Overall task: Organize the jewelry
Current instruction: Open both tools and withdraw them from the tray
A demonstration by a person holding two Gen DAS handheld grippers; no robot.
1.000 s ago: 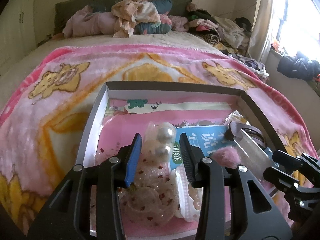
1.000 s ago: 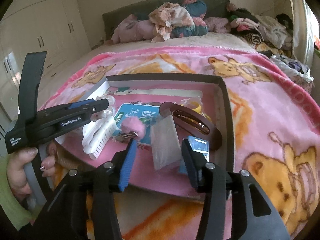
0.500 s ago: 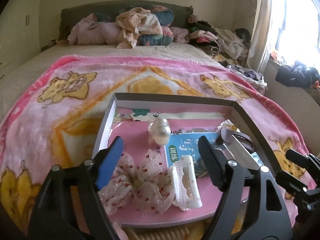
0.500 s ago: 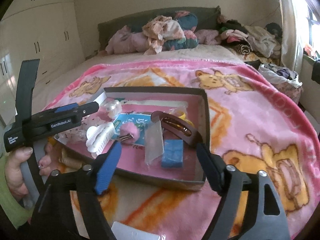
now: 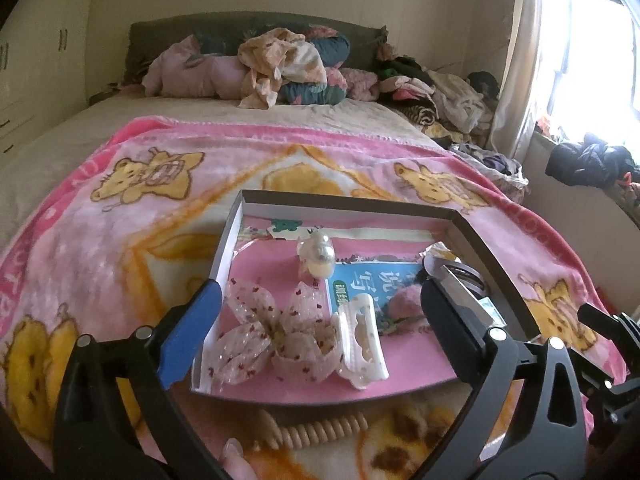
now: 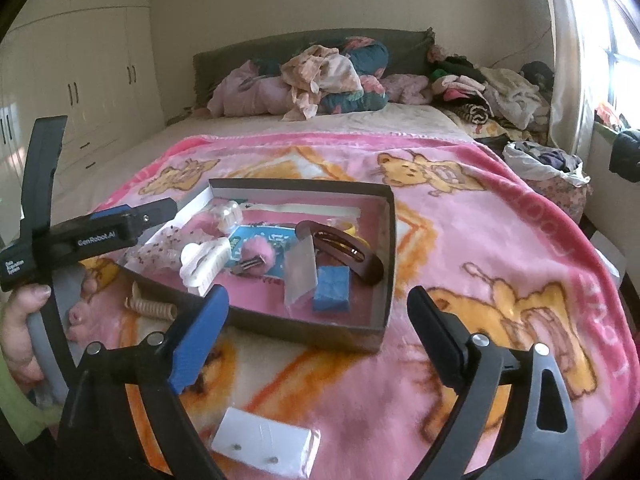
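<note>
A shallow dark-walled box with a pink floor lies on the bed. It holds a sheer dotted bow, a white claw clip, a pearl piece, a pink pompom clip, a brown barrette, a blue block and a clear bag. My left gripper is open and empty just in front of the box. My right gripper is open and empty, nearer than the box. A beige spiral hair tie and a white earring card lie outside the box on the blanket.
The pink bear blanket covers the bed. Piled clothes sit at the headboard. A window and more clothes are on the right, and white wardrobes stand on the left.
Both grippers opened wide and pulled back from the box. The left let go of the dotted bow, which now lies in the box. The spiral tie and earring card came into view.
</note>
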